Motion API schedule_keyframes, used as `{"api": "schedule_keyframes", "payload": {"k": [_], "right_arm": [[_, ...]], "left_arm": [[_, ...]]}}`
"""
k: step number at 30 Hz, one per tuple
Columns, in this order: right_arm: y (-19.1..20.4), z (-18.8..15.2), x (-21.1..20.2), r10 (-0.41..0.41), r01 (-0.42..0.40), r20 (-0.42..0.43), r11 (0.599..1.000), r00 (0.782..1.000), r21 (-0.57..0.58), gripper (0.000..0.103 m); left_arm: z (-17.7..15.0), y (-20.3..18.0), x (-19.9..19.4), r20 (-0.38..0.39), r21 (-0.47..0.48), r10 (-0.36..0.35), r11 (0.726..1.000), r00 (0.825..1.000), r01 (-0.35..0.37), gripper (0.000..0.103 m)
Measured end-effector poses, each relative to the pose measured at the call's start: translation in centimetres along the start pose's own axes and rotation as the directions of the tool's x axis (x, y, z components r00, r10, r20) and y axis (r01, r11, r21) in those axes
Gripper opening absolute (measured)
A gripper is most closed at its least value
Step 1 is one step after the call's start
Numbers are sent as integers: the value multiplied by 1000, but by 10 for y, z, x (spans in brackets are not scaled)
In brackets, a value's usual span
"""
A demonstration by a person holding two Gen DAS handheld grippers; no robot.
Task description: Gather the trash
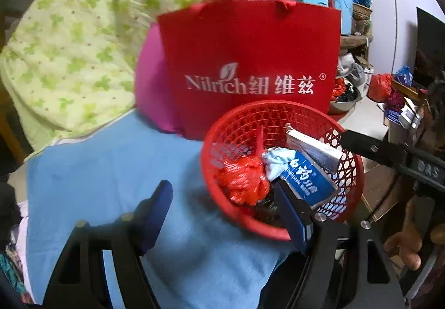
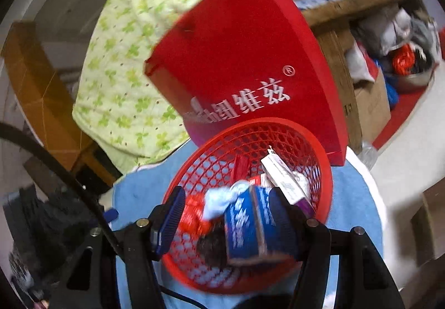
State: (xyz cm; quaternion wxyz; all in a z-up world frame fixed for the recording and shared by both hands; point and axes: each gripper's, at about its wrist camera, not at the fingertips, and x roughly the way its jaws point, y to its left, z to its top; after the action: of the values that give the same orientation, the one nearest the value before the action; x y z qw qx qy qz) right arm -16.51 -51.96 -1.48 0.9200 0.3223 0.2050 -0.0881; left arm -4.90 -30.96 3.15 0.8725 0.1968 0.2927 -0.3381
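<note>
A red mesh basket [image 1: 353, 170] [image 2: 194, 175] stands on a blue cloth [image 1: 97, 170]. It holds a blue and white box [image 1: 308, 178] [image 2: 244, 225], a crumpled red plastic bag [image 1: 242, 181] [image 2: 192, 214], a pale blue wad [image 1: 278, 161] [image 2: 222, 200] and a white carton [image 1: 314, 147] [image 2: 281, 172]. My left gripper [image 1: 222, 206] is open and empty, its right finger just inside the basket's near rim. My right gripper [image 2: 225, 220] is open above the basket; the blue box lies against its right finger [image 2: 281, 214]. The right gripper's black body [image 1: 389, 153] shows in the left wrist view.
A red Nilrich paper bag [image 1: 250, 59] [image 2: 244, 59] stands right behind the basket, a magenta item [image 1: 150, 86] beside it. A green-patterned quilt [image 1: 69, 45] [image 2: 125, 72] lies at left. Boxes and clutter fill shelves [image 2: 361, 9] and floor at right. A black cable [image 2: 55, 164] crosses at left.
</note>
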Motion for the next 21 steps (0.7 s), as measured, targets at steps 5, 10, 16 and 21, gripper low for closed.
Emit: {"api": "schedule_keyframes", "payload": {"k": [5,10,16,21], "right_arm": [[32,-10,-31,-18,19,11,996,1000,-92,66],[68,-15,-50,-53,55,16,981,998,-187,66],[98,-24,-69,-95,98,22,961,995,-258,66],[119,-34,-92,-152,160,51,932,987,-325,66]], "left_arm": [[-8,8,-38,32,-1,60,998,998,-60,83],[-12,18,-71,79,-23,113,993,990,-112,90],[-17,25,-110,133,-31,191,982,973,-189,90],[-22,31,-135,136,-65,223,974,965,-216,91]]}}
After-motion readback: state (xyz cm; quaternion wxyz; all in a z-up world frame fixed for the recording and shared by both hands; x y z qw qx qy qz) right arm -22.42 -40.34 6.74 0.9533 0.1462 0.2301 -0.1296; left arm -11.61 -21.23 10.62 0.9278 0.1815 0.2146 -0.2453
